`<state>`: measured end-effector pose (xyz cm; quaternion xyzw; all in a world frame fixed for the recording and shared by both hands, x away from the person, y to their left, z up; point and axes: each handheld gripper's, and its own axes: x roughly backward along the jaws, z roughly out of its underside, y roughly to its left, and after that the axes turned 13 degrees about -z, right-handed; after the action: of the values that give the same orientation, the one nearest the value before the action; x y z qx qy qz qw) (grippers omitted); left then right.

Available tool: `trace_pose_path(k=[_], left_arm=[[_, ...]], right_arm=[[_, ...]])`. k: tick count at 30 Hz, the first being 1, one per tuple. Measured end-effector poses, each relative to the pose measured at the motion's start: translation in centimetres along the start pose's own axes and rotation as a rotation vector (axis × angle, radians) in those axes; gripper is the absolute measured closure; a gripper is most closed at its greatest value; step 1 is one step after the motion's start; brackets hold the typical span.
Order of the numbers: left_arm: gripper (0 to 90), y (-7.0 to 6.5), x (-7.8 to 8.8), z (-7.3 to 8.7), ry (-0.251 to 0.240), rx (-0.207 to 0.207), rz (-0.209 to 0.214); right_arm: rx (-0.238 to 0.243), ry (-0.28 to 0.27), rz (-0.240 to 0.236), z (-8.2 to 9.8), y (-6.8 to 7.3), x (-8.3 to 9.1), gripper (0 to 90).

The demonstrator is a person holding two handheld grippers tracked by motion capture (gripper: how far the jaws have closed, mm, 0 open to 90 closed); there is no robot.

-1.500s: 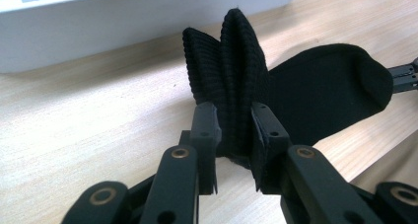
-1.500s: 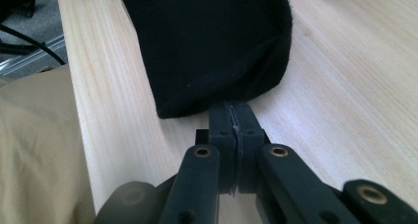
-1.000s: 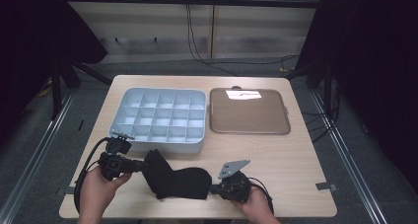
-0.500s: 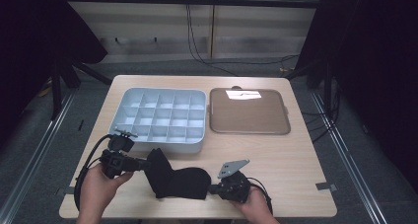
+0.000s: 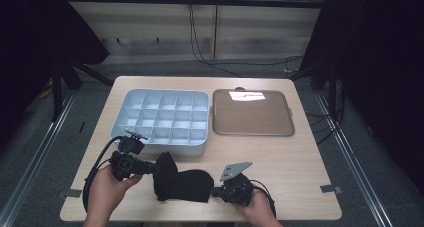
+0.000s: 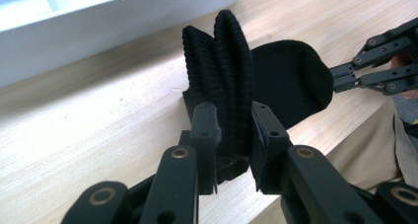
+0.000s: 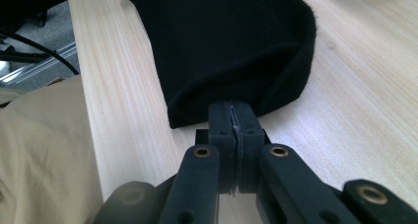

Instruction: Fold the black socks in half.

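L tool [image 5: 150,168] is clamping the ribbed cuff of a black sock [image 5: 185,184] and has been lifting it slightly off the desk [image 5: 280,162] vs. a sec ago; R tool [image 5: 216,191], jaws together, is pinching the toe. Folding looks underway, near the divided tray [image 5: 160,137].

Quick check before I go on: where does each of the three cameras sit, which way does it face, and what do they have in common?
High view: above the person's side, looking forward and down on the table, divided tray and brown tray; both hands show, left gripper, right gripper.
Left gripper view: rides the left gripper, jaws clamped on the black sock; the right gripper is across.
Right gripper view: rides the right gripper, pinching the sock's end.
Shared: the sock.
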<state>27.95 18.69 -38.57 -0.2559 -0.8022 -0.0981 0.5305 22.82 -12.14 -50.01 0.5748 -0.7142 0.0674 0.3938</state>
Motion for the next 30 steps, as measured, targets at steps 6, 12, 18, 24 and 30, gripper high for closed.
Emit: trace_pose_path(k=[6, 12, 18, 24, 30], left_arm=[[74.8, -0.7, -0.1, -0.4, -0.007, -0.006, 0.009], [74.8, -0.9, -0.3, -0.5, -0.003, -0.006, 0.015], [74.8, -1.4, -0.8, -0.8, 0.011, -0.023, 0.015], [75.0, -1.8, -1.2, -1.1, 0.029, -0.026, 0.018], [75.0, -2.0, -1.6, -1.2, 0.034, -0.028, 0.027]], right_arm=[[0.010, 0.004, 0.000, 0.0, 0.1, -0.1, 88.5], [0.003, 0.003, -0.003, -0.1, 0.2, -0.1, 88.5], [0.007, 0.001, -0.003, -0.1, 0.2, -0.2, 88.6], [0.007, 0.000, -0.003, -0.1, 0.2, -0.2, 88.5], [0.009, -0.002, -0.004, -0.1, 0.2, -0.2, 88.6]])
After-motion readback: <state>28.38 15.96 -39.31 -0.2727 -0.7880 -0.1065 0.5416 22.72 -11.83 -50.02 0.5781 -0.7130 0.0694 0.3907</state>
